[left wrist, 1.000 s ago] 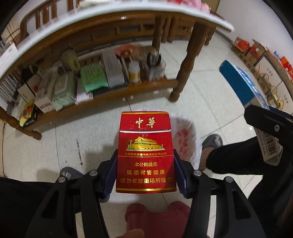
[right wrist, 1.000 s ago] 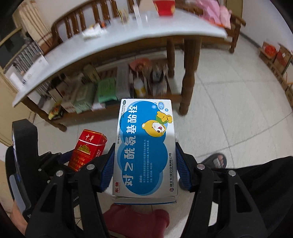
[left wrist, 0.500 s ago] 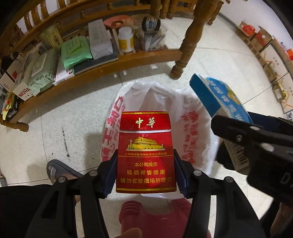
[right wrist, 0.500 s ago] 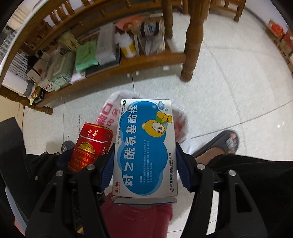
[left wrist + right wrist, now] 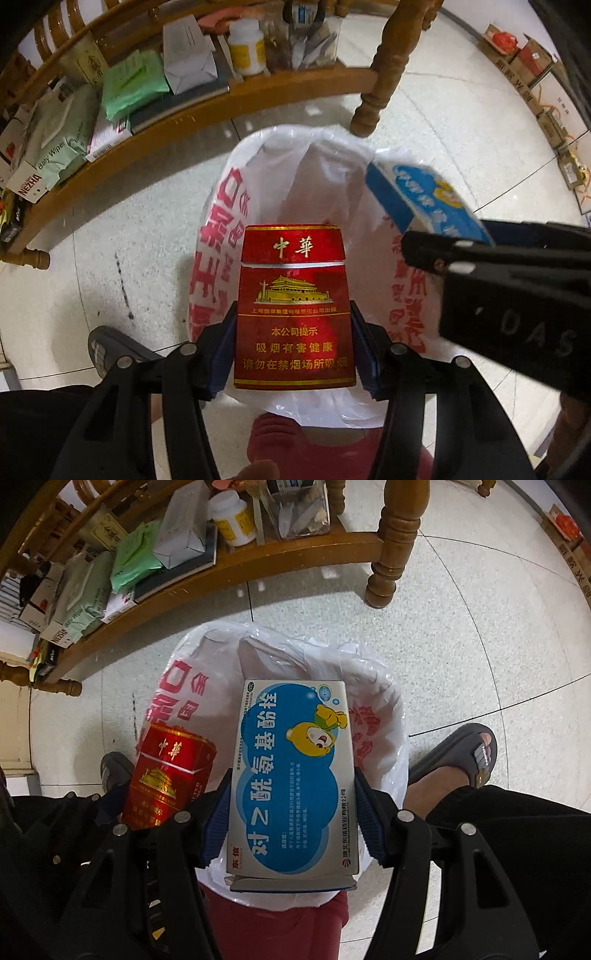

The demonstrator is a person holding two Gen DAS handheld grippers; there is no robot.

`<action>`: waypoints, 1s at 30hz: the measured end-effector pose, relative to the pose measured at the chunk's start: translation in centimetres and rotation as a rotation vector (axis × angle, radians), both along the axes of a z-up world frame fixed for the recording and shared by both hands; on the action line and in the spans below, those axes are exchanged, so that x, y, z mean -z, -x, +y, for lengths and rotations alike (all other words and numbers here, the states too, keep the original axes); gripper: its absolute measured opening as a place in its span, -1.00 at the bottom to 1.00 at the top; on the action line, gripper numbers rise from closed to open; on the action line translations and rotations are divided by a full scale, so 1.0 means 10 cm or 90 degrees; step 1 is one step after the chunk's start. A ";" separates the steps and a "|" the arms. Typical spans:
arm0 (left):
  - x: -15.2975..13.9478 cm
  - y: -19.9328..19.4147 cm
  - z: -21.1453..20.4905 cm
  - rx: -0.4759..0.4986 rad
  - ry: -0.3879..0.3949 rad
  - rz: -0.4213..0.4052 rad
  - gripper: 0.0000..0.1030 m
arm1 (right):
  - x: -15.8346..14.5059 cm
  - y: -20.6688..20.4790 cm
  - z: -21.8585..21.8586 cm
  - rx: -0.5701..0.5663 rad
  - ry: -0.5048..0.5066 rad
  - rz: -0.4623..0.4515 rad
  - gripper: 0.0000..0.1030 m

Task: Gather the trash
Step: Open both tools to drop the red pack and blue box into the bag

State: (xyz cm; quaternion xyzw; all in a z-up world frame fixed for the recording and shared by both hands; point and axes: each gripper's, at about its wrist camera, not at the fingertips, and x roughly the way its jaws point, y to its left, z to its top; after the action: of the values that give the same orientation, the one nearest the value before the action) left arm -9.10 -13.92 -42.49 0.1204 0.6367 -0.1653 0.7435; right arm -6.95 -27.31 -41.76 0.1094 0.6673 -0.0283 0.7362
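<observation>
A wooden table [image 5: 384, 74] stands on the tiled floor, its low shelf [image 5: 229, 565] crowded with packets, a box and a white bottle [image 5: 232, 518]. Just in front of that table's leg sits a bin lined with a white plastic bag [image 5: 332, 173] printed in red, its mouth open upward. Above the bag, the right gripper [image 5: 291, 812] pinches a blue-and-white medicine box [image 5: 295, 775] by its 2 long sides, the box jutting forward past the fingertips. Just left of it, also over the bag, the left gripper [image 5: 293, 347] clamps a red cigarette pack [image 5: 293, 306] upright between its 2 blue pads.
</observation>
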 end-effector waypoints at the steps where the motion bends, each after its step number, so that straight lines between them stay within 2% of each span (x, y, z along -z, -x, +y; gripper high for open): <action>1: 0.04 -0.01 -0.01 0.002 -0.004 0.007 0.04 | 0.02 -0.01 0.00 0.001 -0.002 0.003 0.15; 7: 0.22 -0.04 -0.03 0.002 0.009 0.036 0.05 | 0.20 -0.07 0.00 0.006 -0.005 0.028 0.15; 16: 0.30 -0.09 -0.07 0.010 0.007 0.045 0.06 | 0.32 -0.15 -0.05 0.015 -0.012 0.041 0.15; 18: 0.32 -0.09 -0.07 0.009 0.004 0.045 0.29 | 0.34 -0.15 -0.06 0.018 -0.010 0.045 0.16; 19: 0.32 -0.10 -0.06 0.004 0.008 0.048 0.77 | 0.35 -0.16 -0.06 0.018 -0.013 0.047 0.19; 20: 0.32 -0.10 -0.06 0.000 0.012 0.046 0.85 | 0.35 -0.17 -0.05 0.019 -0.016 0.048 0.40; 21: 0.32 -0.11 -0.07 -0.001 0.014 0.048 0.85 | 0.35 -0.17 -0.06 0.020 -0.018 0.047 0.56; 26: 0.29 -0.09 -0.06 -0.002 0.018 0.050 0.85 | 0.32 -0.18 -0.07 0.024 -0.020 0.039 0.76; 30: 0.26 -0.08 -0.05 0.001 0.019 0.044 0.85 | 0.29 -0.18 -0.11 0.035 -0.020 0.029 0.82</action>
State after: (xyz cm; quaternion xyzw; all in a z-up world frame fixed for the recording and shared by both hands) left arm -8.33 -14.41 -45.12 0.1040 0.6595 -0.1792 0.7225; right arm -5.19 -28.37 -44.62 0.1386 0.6811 -0.0405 0.7178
